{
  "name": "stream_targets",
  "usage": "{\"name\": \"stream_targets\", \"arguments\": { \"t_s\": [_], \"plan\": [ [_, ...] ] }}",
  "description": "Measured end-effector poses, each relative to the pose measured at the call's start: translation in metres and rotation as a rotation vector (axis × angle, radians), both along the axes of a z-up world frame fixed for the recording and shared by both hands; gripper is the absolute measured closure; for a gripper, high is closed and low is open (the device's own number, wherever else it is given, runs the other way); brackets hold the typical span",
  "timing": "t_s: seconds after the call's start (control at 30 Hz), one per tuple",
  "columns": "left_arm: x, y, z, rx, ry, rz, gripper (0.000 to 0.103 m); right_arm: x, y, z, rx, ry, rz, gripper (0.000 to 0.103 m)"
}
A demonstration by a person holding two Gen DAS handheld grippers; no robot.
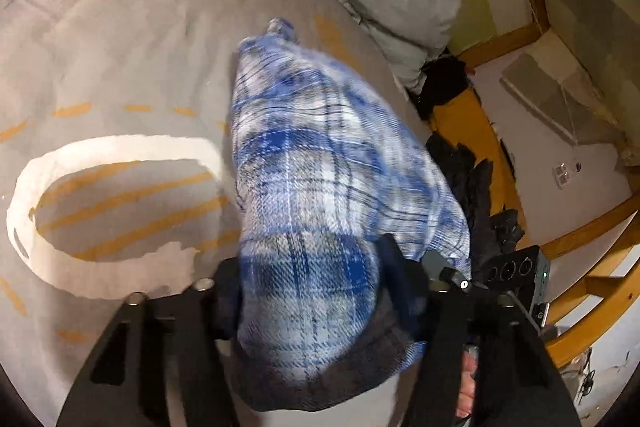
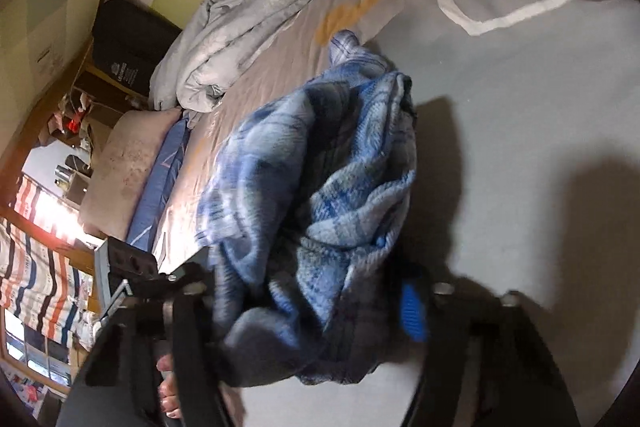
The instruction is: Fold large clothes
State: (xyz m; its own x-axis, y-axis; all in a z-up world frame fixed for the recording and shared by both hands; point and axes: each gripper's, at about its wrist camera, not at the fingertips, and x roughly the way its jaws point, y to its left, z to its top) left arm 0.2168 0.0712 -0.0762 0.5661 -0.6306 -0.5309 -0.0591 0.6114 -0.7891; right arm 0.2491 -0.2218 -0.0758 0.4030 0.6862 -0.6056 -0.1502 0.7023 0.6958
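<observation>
- Left wrist view: left gripper (image 1: 308, 291) has its black fingers (image 1: 228, 303) clamped on a bunched blue-and-white plaid fleece garment (image 1: 320, 163).
- The garment trails away over the grey bedsheet with white heart prints (image 1: 120, 59); its far end is on the sheet.
- Right wrist view: right gripper (image 2: 316, 311) pinches the same garment (image 2: 320, 167), bunched between its fingers.
- Crumpled grey duvet (image 2: 260, 7) lies far left.
- Motion blur on the cloth.

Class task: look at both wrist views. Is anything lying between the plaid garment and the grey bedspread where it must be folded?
Nothing visible is. The blue plaid garment hangs bunched between the fingers of the left gripper and the right gripper. The grey bedspread around it shows only its printed pattern; the crumpled duvet lies behind.
</observation>
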Motion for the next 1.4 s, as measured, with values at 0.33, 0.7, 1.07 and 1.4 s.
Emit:
{"name": "stream_targets", "arguments": {
  "t_s": [0.33, 0.7, 1.07, 1.4],
  "plan": [
    [0.002, -0.075, 0.124, 0.070, -0.293, -0.062, 0.059, -0.015, -0.039, 0.111, -0.036, -0.307, -0.043, 0.056],
    [0.069, -0.259, 0.239, 0.120, -0.599, -0.254, 0.059, -0.017, -0.200, 0.231, -0.142, -0.647, -0.279, 0.055],
    [0.174, -0.415, 0.128, 0.381, -0.357, -0.271, 0.050, 0.077, -0.331, 0.128, -0.294, -0.300, -0.504, 0.058],
    [0.183, -0.418, 0.101, 0.496, -0.314, -0.258, 0.027, 0.109, -0.324, 0.103, -0.446, -0.246, -0.484, 0.049]
  ]
}}
